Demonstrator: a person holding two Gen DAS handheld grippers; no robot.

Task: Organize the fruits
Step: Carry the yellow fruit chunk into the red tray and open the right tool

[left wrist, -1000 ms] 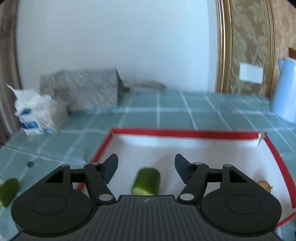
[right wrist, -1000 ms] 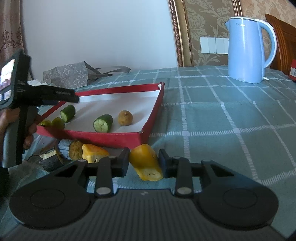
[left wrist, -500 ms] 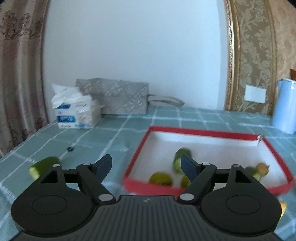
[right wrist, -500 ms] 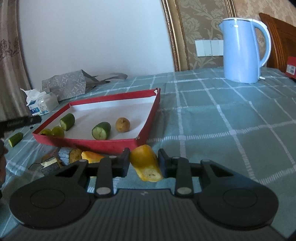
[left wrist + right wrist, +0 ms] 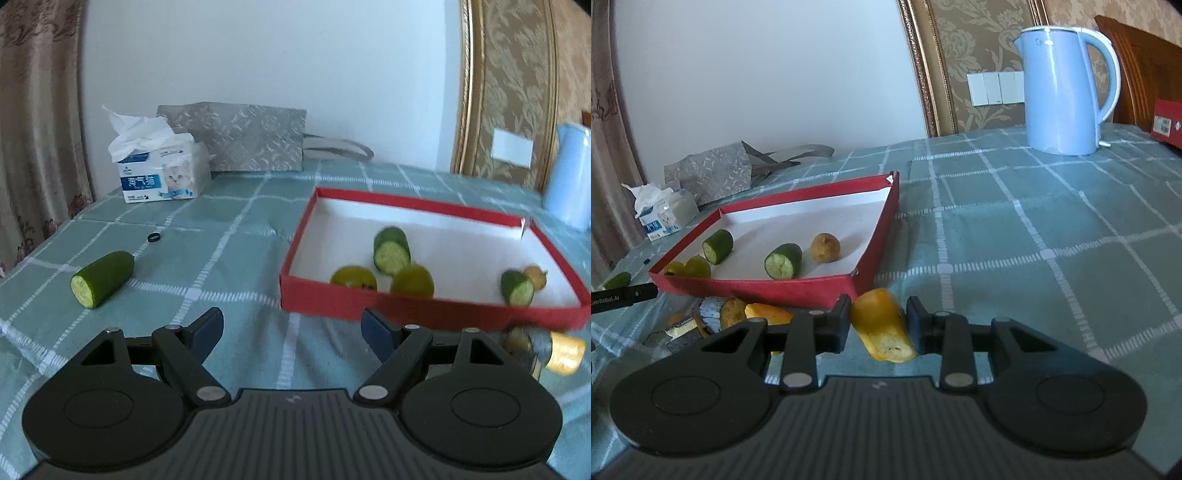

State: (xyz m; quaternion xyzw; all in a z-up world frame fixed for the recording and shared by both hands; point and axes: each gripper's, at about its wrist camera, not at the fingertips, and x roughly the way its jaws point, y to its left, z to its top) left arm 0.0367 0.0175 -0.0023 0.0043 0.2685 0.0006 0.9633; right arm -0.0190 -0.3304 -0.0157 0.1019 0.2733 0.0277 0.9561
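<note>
From the left wrist view, the left tool hangs empty with its fingers spread wide above the checked tabletop, just short of the near wall of the red box. A loose cucumber piece lies on the cloth well to the left of the box, cut face toward the camera; inside the box sit another cucumber chunk, two small green fruits against the near wall, and a further cucumber end near the right wall. The likely job for this side is the stray piece: swing left, bring the fingers down on either side of its round body rather than its ends, and close gently, since the skin looks slick. From the right wrist view, the right tool is clamped on a yellow fruit piece, held just outside the box's near corner. To place it well, lift enough to clear the red wall, carry it over the white floor to the bare patch beside the brown round fruit, lower it, then release. More cut pieces wait beside the box's near wall.
</note>
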